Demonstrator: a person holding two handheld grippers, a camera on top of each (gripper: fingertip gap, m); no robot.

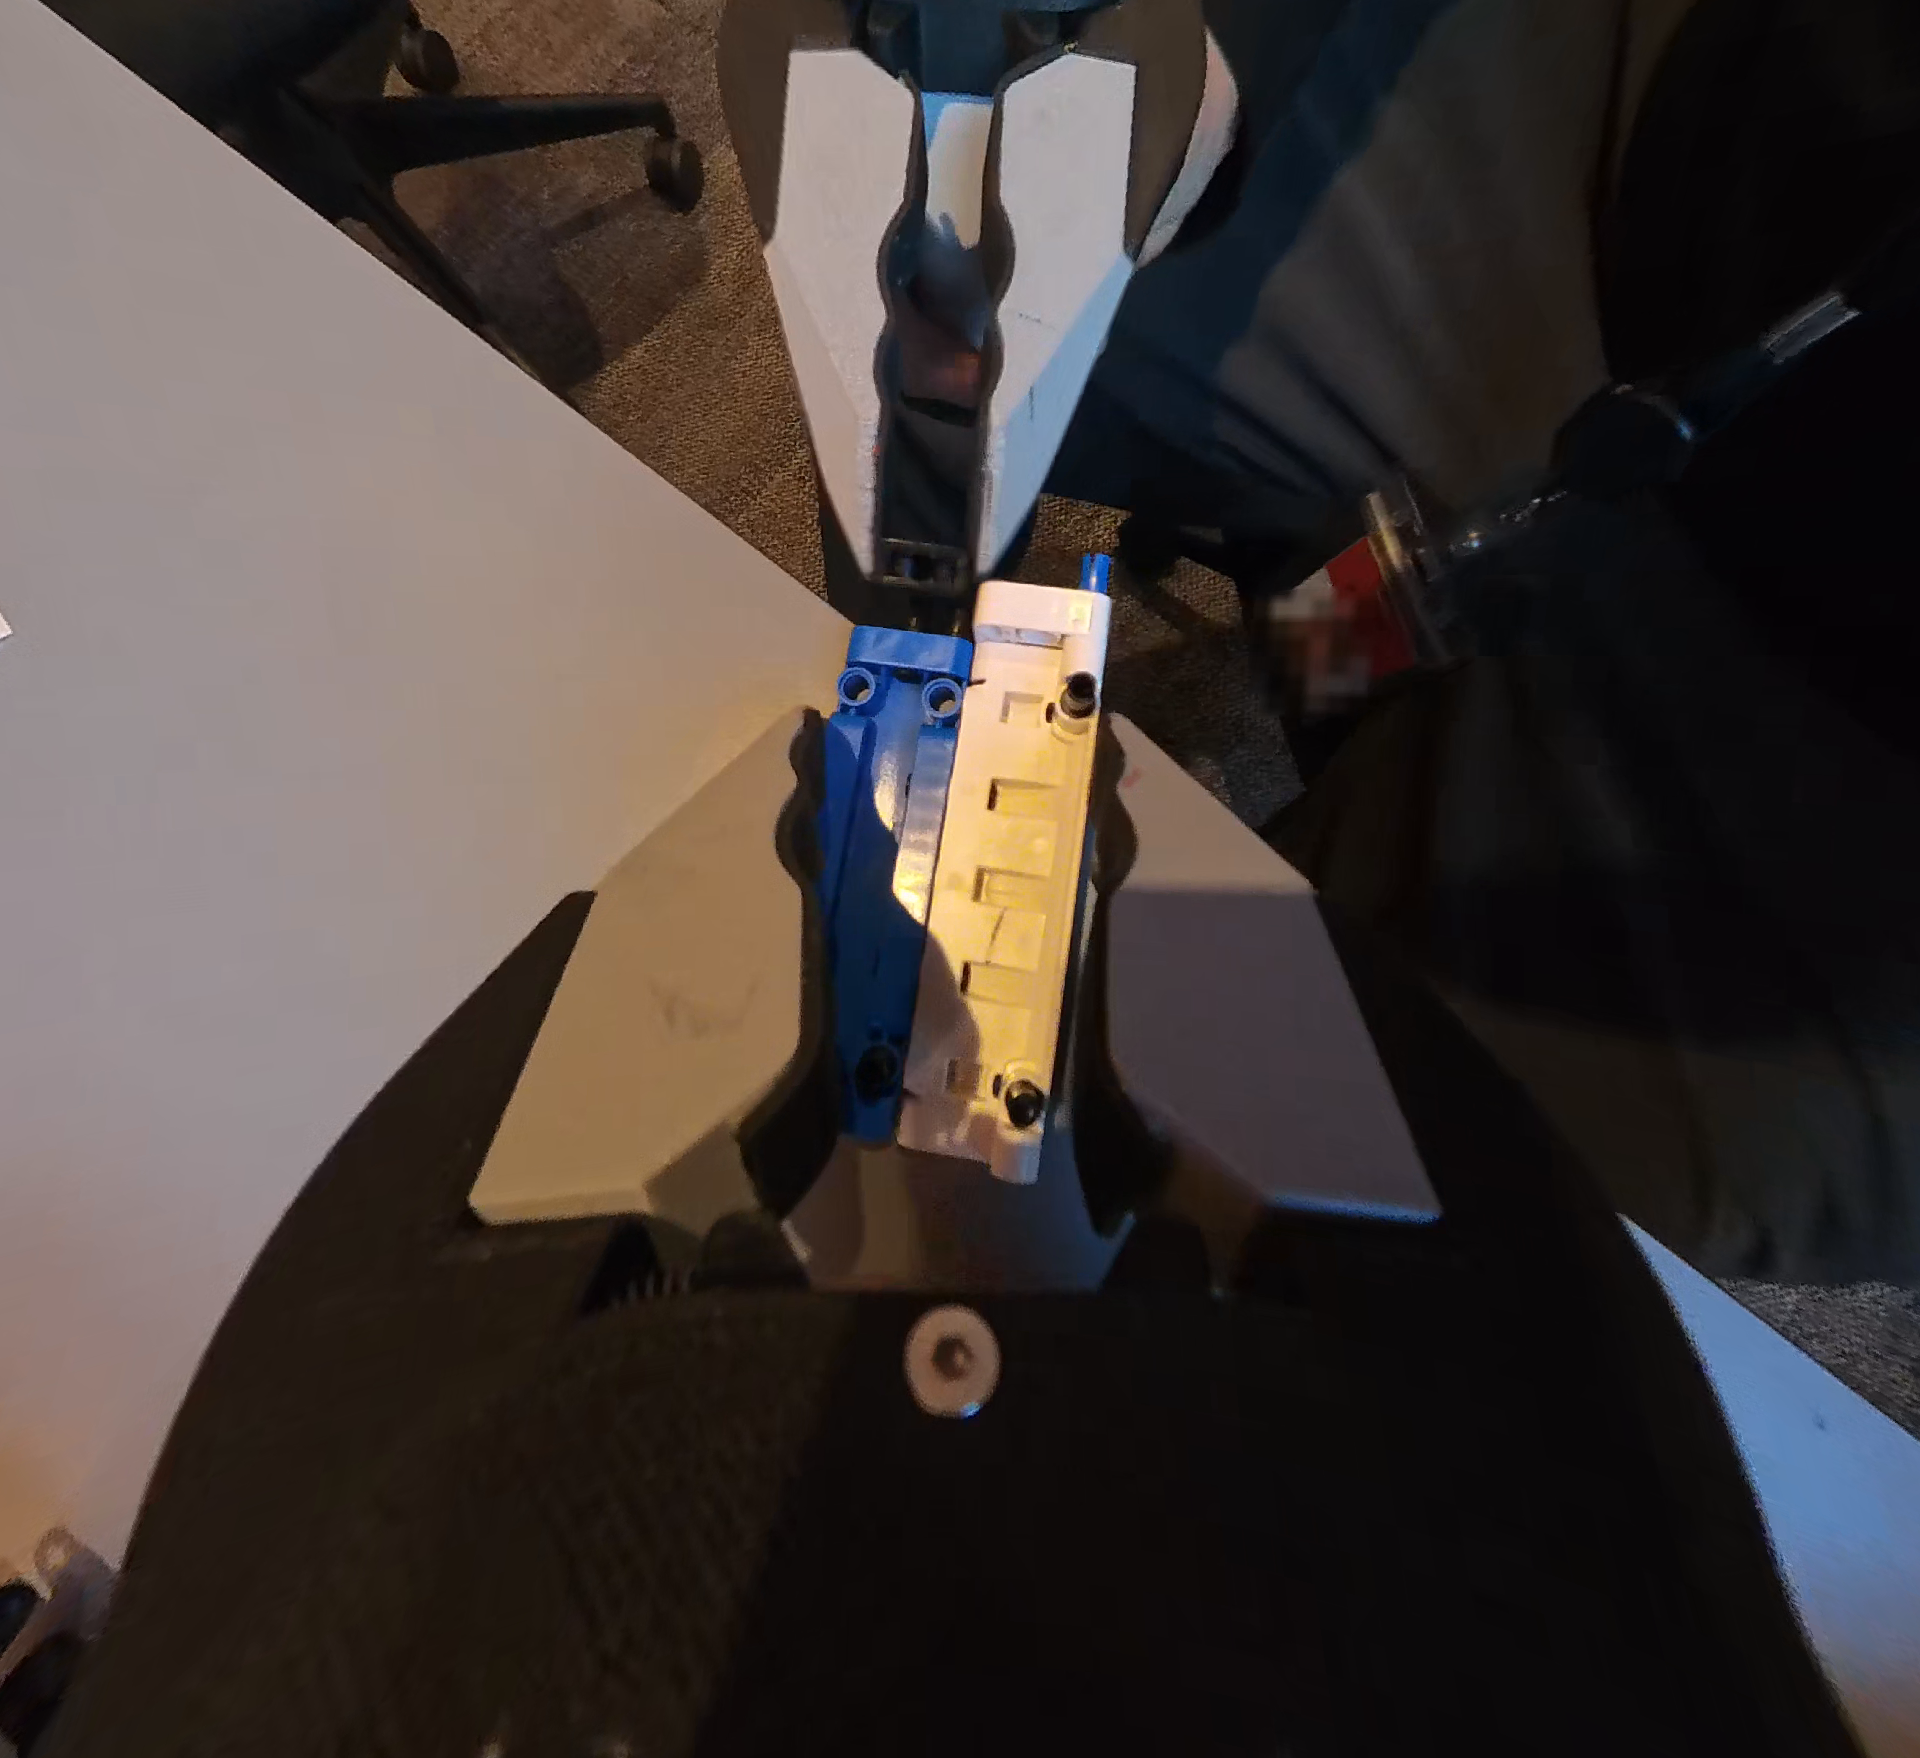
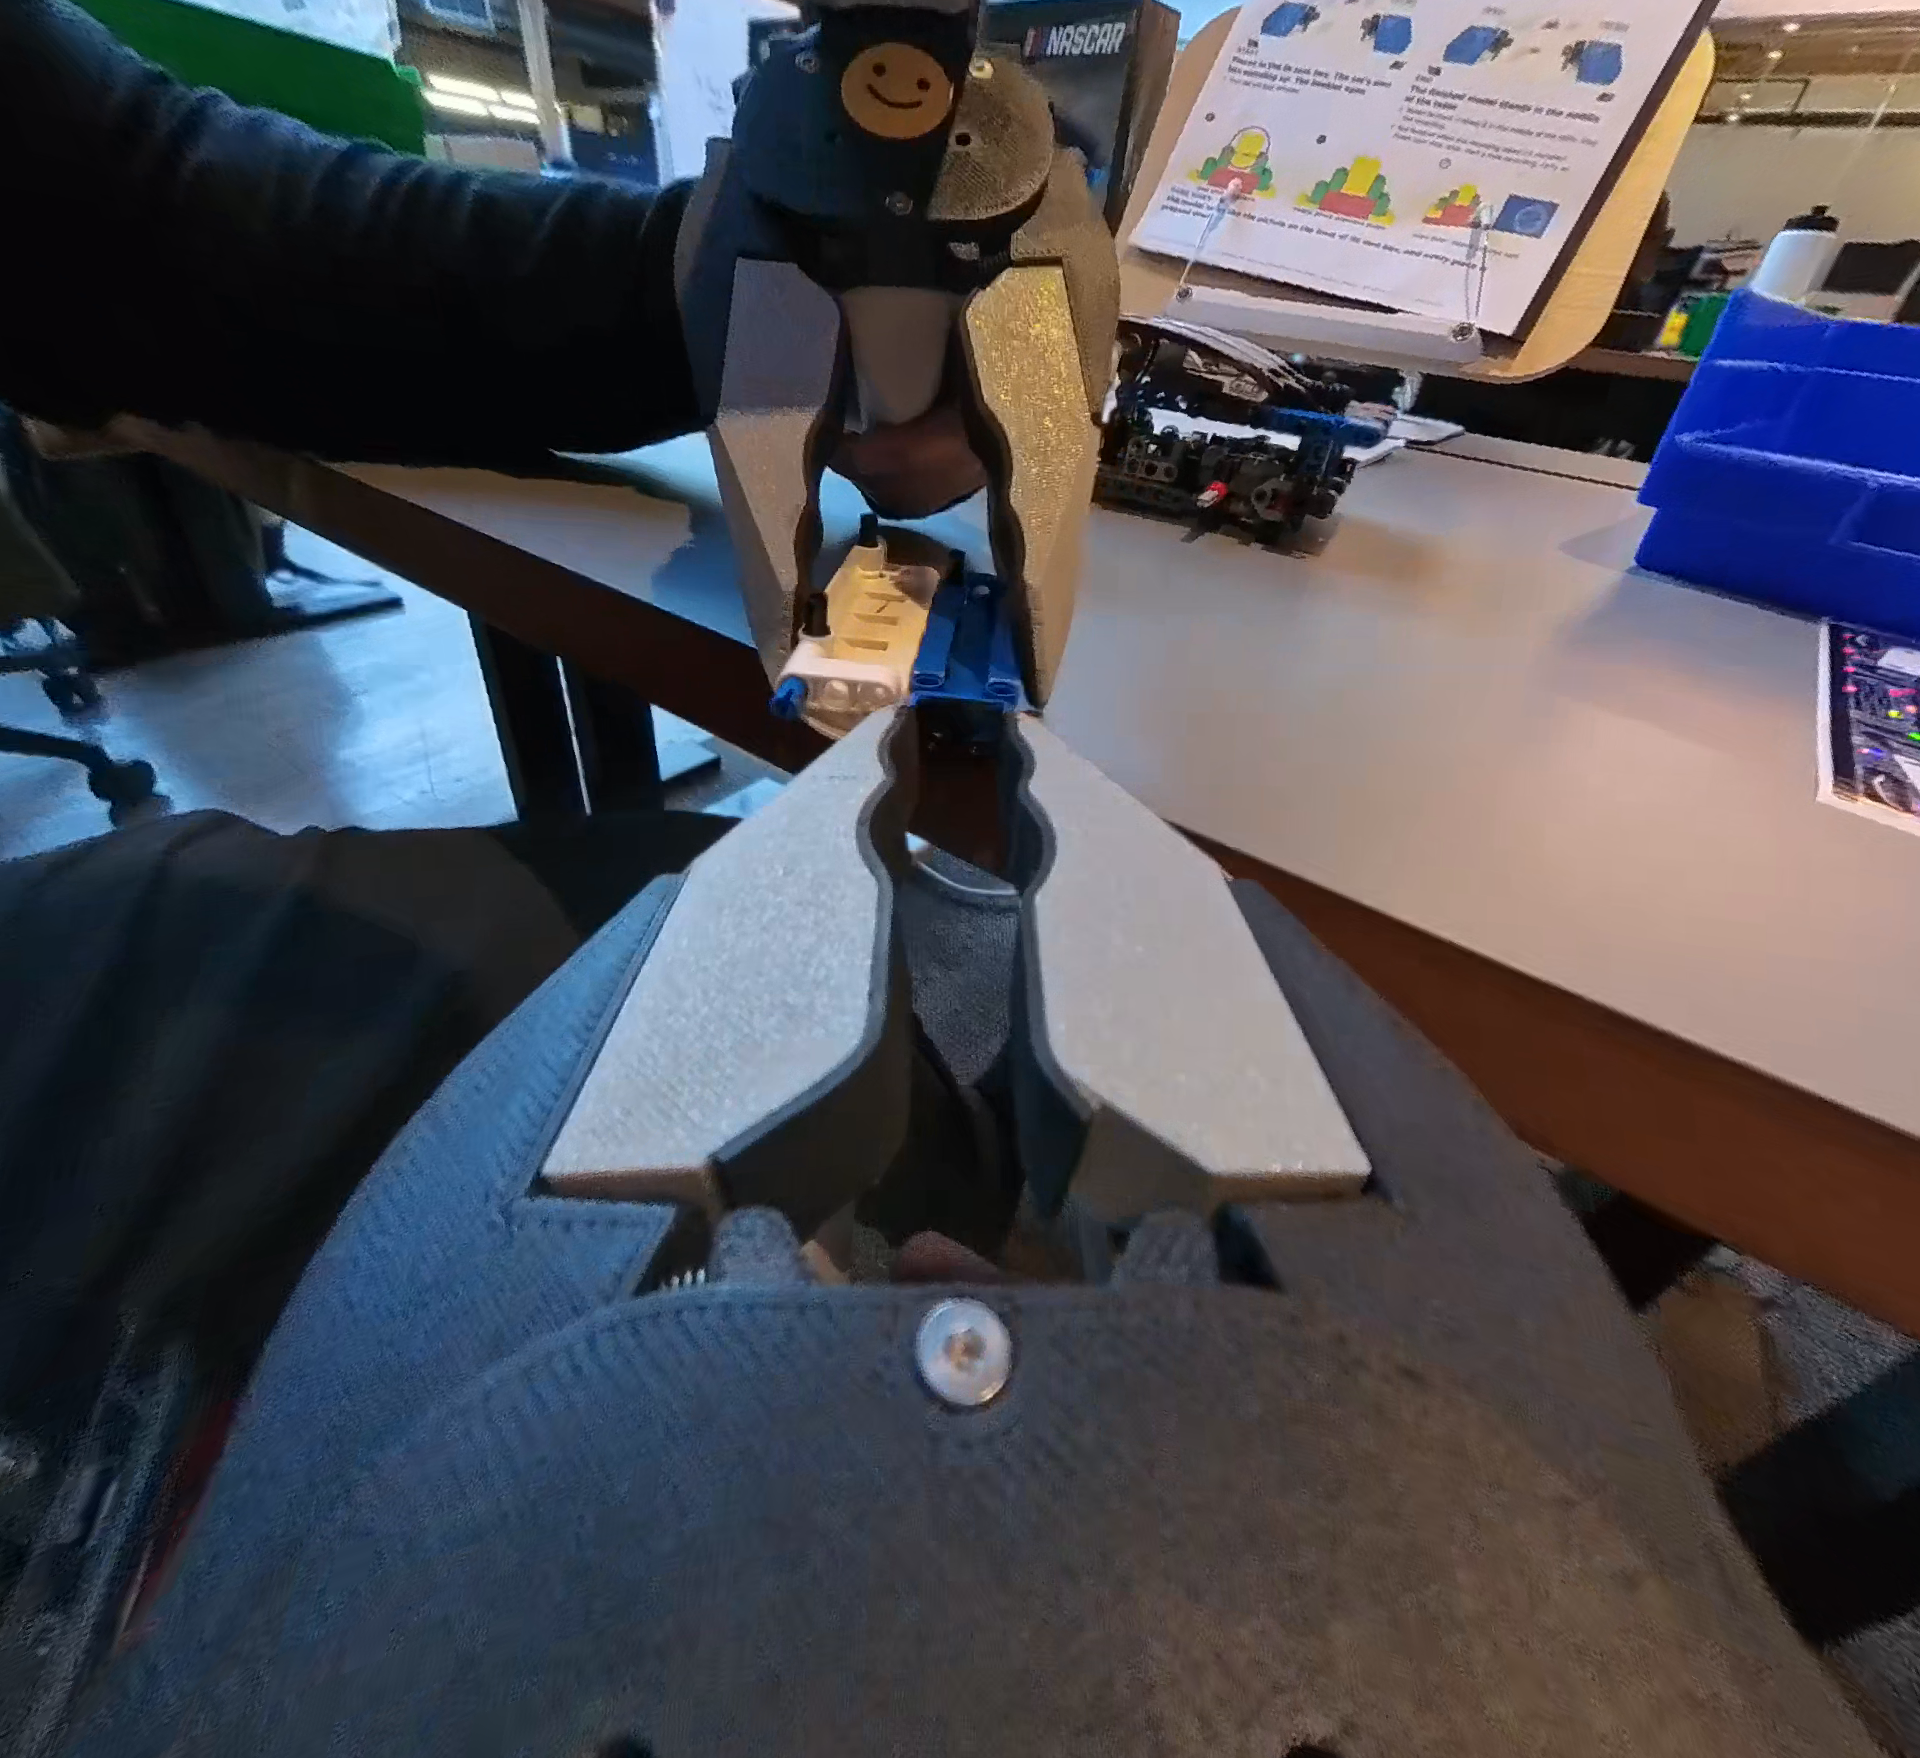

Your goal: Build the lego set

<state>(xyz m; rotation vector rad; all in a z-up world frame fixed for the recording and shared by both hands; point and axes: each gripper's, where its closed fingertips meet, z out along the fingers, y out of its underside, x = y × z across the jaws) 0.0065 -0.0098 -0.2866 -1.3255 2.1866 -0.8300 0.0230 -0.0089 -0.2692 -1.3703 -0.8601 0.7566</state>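
My left gripper (image 1: pixel 956 742) is shut on a blue and white lego assembly (image 1: pixel 1013 877), gripping its long sides and holding it in the air past the table corner. The assembly has black pins and a small blue pin at its far end. My right gripper (image 1: pixel 930 565) faces it from the other side, fingers nearly together on a small black piece (image 1: pixel 920 565) at the assembly's blue end. In the right wrist view, my right gripper (image 2: pixel 956 726) pinches that black piece (image 2: pixel 951 737) against the assembly (image 2: pixel 873 622), which my left gripper (image 2: pixel 909 680) holds from above.
A grey table (image 2: pixel 1403 773) carries a partly built black lego car (image 2: pixel 1226 451), stacked blue bins (image 2: pixel 1787 461), an instruction sheet on a stand (image 2: pixel 1455 46) and a booklet (image 2: pixel 1870 742). An office chair base (image 1: pixel 540 119) stands on the carpet. A dark sleeve (image 2: pixel 312 285) reaches across.
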